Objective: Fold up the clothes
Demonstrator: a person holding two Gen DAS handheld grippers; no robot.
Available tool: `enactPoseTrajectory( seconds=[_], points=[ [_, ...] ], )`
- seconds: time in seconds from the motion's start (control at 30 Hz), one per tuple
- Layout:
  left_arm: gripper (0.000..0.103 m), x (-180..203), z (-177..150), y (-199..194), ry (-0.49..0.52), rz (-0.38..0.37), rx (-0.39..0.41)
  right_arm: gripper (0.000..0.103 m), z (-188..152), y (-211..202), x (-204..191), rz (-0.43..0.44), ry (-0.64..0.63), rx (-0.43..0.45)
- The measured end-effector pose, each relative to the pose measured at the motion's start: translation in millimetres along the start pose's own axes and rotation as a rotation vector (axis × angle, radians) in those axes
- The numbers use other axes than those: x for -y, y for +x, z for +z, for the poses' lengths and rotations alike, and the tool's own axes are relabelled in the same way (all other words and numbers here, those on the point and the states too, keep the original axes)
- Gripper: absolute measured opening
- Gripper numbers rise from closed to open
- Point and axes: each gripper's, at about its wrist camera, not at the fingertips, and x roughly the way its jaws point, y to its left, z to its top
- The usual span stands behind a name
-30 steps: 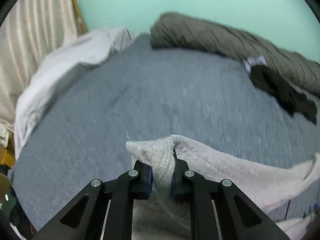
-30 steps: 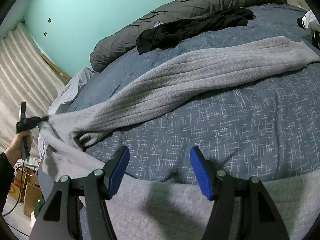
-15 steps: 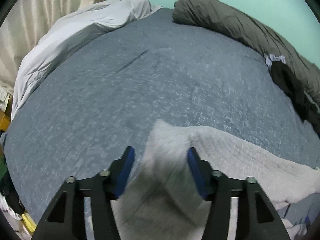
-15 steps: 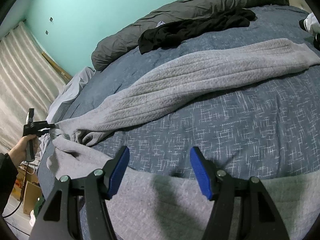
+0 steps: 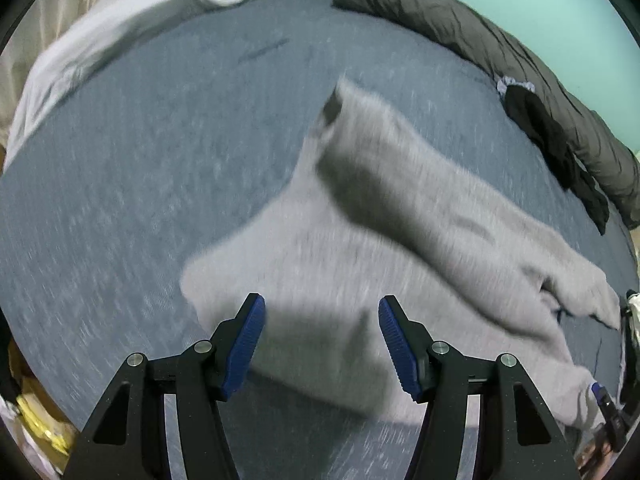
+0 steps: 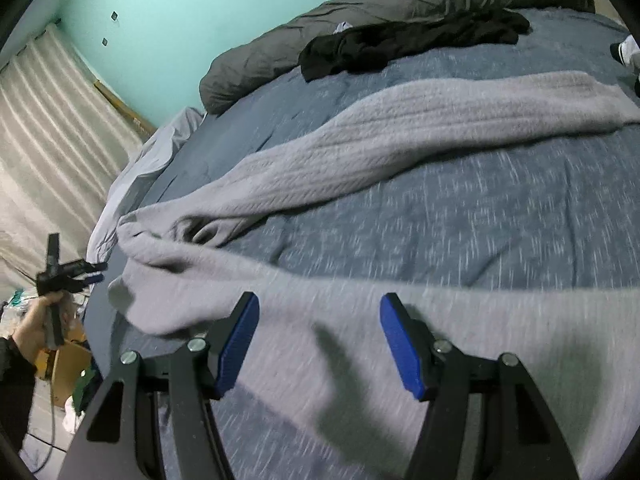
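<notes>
Now both grippers, left gripper (image 5: 321,343) and right gripper (image 6: 319,342), wide apart, empty above grey sweater (image 6: 400,152).

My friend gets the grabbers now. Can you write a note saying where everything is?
Left gripper: open, holding nothing, over the grey sweater.
Right gripper: open, holding nothing, over the sweater's near part.
The sweater lies on the blue bedspread, one long sleeve stretched out across it. A black garment lies by the dark grey duvet at the far edge.
Done: sweater spread out, no neat fold showing yet.
Left: fold the sleeves in, fold the body, probably the black garment after.
</notes>
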Motion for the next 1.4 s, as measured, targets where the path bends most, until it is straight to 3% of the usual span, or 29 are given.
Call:
enactPoseTrajectory(
  seconds=[0.33, 0.37, 0.43, 0.5, 0.53, 0.63, 0.8, 0.87, 0.93, 0.97, 1.2, 1.27, 1.33, 1.4],
  points=[
    [0.06, -2, -37, 28, -0.005, -0.06, -0.017, 0.064, -30, -38, -11, -0.067, 0.008, -0.046],
    [0.056, -2, -40, 31, 0.001, -0.06, -0.019, 0.064, -31, -43, -12, -0.075, 0.008, -0.047],
    [0.025, -3, -45, 37, 0.015, -0.054, -0.025, 0.064, -34, -48, -16, -0.088, 0.005, -0.051],
    [0.01, -7, -50, 40, 0.016, -0.063, -0.027, 0.064, -36, -52, -21, -0.092, -0.002, -0.062],
    [0.004, -10, -52, 41, 0.011, -0.074, -0.026, 0.064, -37, -53, -22, -0.094, -0.005, -0.064],
    [0.0, -17, -57, 35, 0.006, -0.098, -0.022, 0.064, -40, -59, -30, -0.095, -0.007, -0.064],
    [0.002, -28, -63, 13, -0.016, -0.112, 0.006, 0.064, -38, -65, -42, -0.092, -0.008, -0.061],
    [0.016, -29, -65, 12, -0.035, -0.132, -0.014, 0.064, -37, -63, -48, -0.085, -0.005, -0.067],
    [0.052, -24, -67, 12, -0.033, -0.135, -0.023, 0.064, -36, -57, -53, -0.076, 0.0, -0.08],
    [0.056, -21, -67, 13, -0.033, -0.139, -0.02, 0.064, -35, -54, -56, -0.071, 0.002, -0.086],
    [0.057, -4, -68, 29, -0.024, -0.144, -0.042, 0.064, -28, -24, -74, -0.056, 0.01, -0.145],
    [0.047, -3, -67, 35, -0.026, -0.141, -0.046, 0.064, -25, -15, -76, -0.051, 0.022, -0.159],
    [0.013, -3, -65, 39, -0.017, -0.14, -0.049, 0.064, -21, -3, -76, -0.052, 0.035, -0.171],
    [0.007, -2, -64, 42, -0.006, -0.143, -0.049, 0.064, -17, 7, -75, -0.057, 0.045, -0.175]
  ],
)
